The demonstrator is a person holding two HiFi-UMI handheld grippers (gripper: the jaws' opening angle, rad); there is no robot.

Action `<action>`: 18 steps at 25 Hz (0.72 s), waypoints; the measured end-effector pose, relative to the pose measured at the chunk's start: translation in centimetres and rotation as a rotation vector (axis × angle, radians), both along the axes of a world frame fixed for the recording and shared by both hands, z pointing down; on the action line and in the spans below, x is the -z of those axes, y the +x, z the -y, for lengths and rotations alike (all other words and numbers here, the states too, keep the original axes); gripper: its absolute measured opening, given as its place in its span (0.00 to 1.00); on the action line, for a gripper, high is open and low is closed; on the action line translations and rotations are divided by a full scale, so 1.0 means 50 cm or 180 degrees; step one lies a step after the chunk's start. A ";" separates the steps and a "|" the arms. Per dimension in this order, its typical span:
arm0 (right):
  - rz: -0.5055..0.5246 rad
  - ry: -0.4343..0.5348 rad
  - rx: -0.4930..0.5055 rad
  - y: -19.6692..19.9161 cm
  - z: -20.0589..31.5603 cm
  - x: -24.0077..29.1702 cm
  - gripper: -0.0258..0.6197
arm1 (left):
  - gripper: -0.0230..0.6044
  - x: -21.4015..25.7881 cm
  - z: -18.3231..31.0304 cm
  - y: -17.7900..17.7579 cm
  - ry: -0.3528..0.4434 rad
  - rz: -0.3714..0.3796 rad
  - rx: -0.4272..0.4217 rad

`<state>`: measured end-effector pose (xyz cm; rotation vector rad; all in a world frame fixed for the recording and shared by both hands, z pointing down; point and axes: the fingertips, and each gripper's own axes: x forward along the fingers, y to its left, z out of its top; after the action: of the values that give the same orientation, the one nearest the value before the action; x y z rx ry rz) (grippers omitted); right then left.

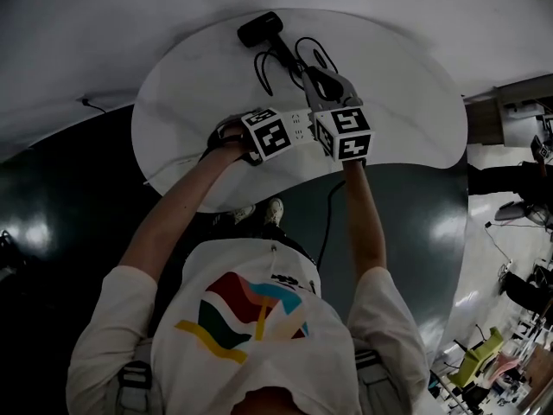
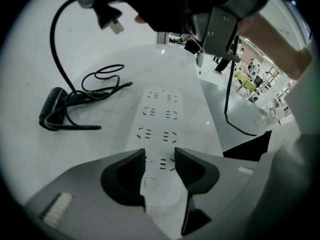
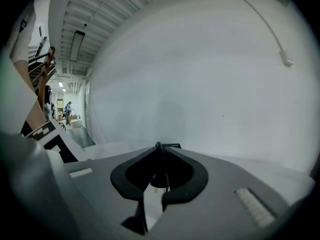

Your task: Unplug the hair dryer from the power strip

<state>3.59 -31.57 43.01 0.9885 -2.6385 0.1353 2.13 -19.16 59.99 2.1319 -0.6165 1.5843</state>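
Note:
The white power strip (image 2: 160,111) lies on the round white table (image 1: 397,102), and none of the sockets I can see has a plug in it. My left gripper (image 2: 160,160) points steeply down over the strip's near end, open, its tips either side of the small switch. My right gripper (image 2: 100,1) is shut on the hair dryer's black plug (image 2: 107,18), held in the air above the table with its prongs bare. From the plug the black cord (image 2: 52,49) curves down to the black hair dryer (image 2: 52,109), which lies on the table. In the right gripper view the jaws (image 3: 160,146) pinch the dark plug (image 3: 159,176).
The strip's own black cable (image 2: 230,109) runs off the table edge to the dark floor (image 1: 69,197). The dryer's cord lies in loose loops (image 2: 102,81) beside the strip. A white wall fills the right gripper view. Chairs and desks (image 1: 484,357) stand far right.

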 end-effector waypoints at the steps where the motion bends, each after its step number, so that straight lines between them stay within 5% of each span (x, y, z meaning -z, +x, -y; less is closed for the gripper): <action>1: -0.0040 -0.0048 0.0027 -0.006 -0.001 -0.017 0.13 | 0.33 -0.001 0.000 0.000 0.0013 -0.0009 0.0008; 13: 0.0315 -0.0720 0.0112 -0.039 0.051 -0.136 0.13 | 0.33 -0.002 0.003 -0.003 0.0081 -0.0160 0.0022; 18: 0.0032 -0.0866 -0.0006 -0.003 0.059 -0.202 0.13 | 0.33 -0.001 0.001 -0.002 0.0077 -0.0160 0.0014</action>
<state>3.43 -34.52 53.13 0.8991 -2.5400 0.4866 2.03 -19.23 60.05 2.1795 -0.6265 1.5233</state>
